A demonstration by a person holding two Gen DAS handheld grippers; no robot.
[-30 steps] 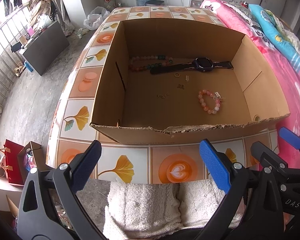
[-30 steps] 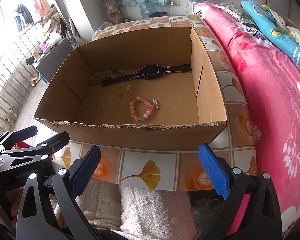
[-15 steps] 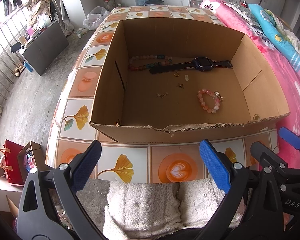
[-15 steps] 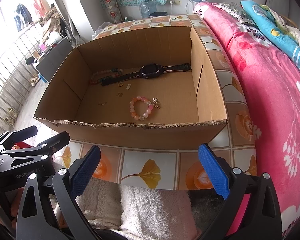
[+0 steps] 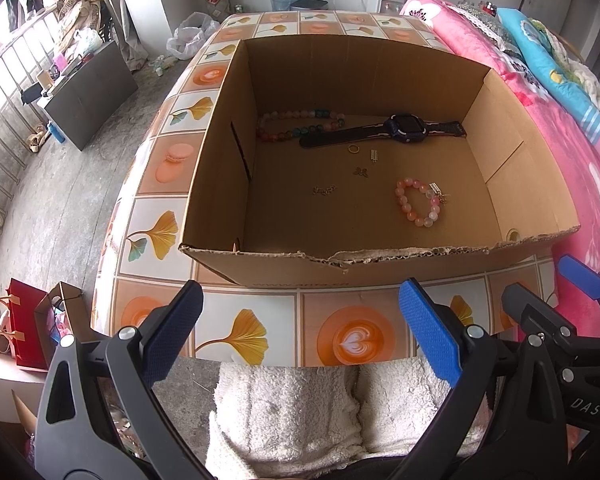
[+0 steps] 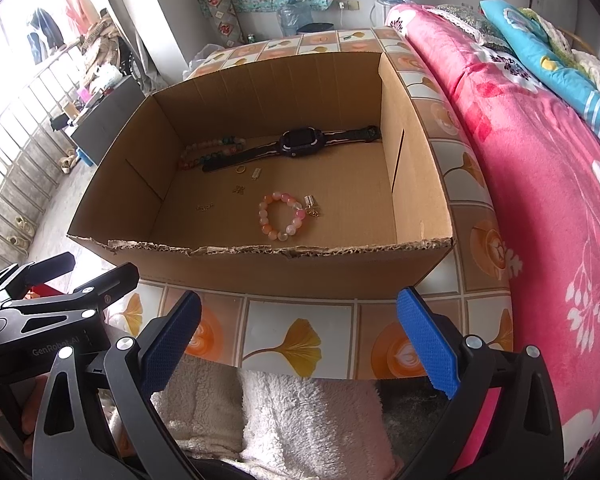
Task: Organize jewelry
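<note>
Left gripper (image 5: 300,320) and right gripper (image 6: 300,320) both spread wide, empty, short of the cardboard box's (image 5: 380,268) ragged near rim. Inside on the flat floor, well apart: pink bead bracelet (image 5: 418,202), black watch (image 5: 406,129), multicolour bead strand (image 5: 300,125), small gold ring (image 5: 353,149). Box sits on tiled-pattern cloth (image 5: 232,338).

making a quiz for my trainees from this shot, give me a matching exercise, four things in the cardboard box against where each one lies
Things:
1. dark wristwatch with a long strap
2. pink round-bead bracelet
3. long multicoloured bead strand
4. small gold ring

Places in the open cardboard box:
A. far left corner, along the back wall
B. just in front of the watch strap, mid floor
C. along the back wall, stretching toward the right side
D. nearest the torn front edge, right of centre

Pairs: 1-C, 2-D, 3-A, 4-B
</note>
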